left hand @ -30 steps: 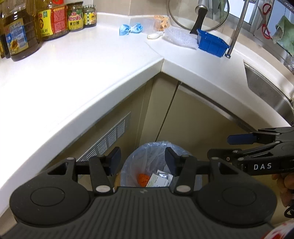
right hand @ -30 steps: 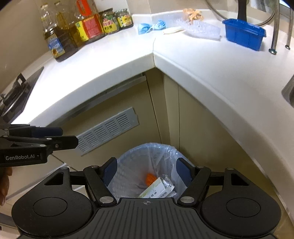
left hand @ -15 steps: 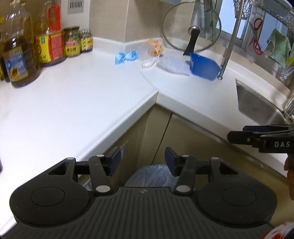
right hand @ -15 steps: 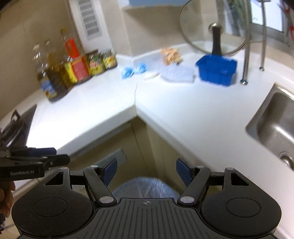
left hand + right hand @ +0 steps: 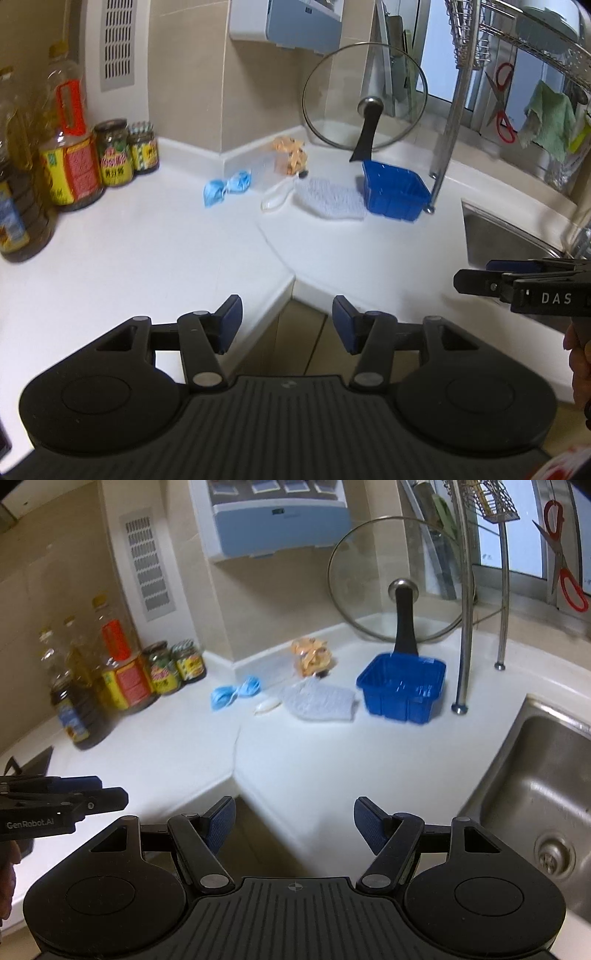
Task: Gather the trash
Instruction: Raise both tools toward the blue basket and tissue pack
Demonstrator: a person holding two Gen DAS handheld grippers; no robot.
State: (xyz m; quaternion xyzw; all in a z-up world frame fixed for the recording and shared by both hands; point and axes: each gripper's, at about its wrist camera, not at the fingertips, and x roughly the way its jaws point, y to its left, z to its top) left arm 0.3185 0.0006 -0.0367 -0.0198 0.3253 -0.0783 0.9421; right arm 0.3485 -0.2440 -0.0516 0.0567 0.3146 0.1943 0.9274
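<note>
A second ago we looked down into the lined bin under the counter corner; now it is out of both views and we face the counter (image 5: 147,258). Our left gripper (image 5: 287,325) and right gripper (image 5: 293,823) have both risen, jaws released and empty. We judge a drop is finished and the next pickup begins. The remaining trash lies at the back corner of the counter: a blue mask (image 5: 234,694), a white spoon (image 5: 266,706), a bubble-wrap piece (image 5: 321,701), a snack bag (image 5: 312,659) and a blue tray (image 5: 400,690) near the sink (image 5: 535,775).
</note>
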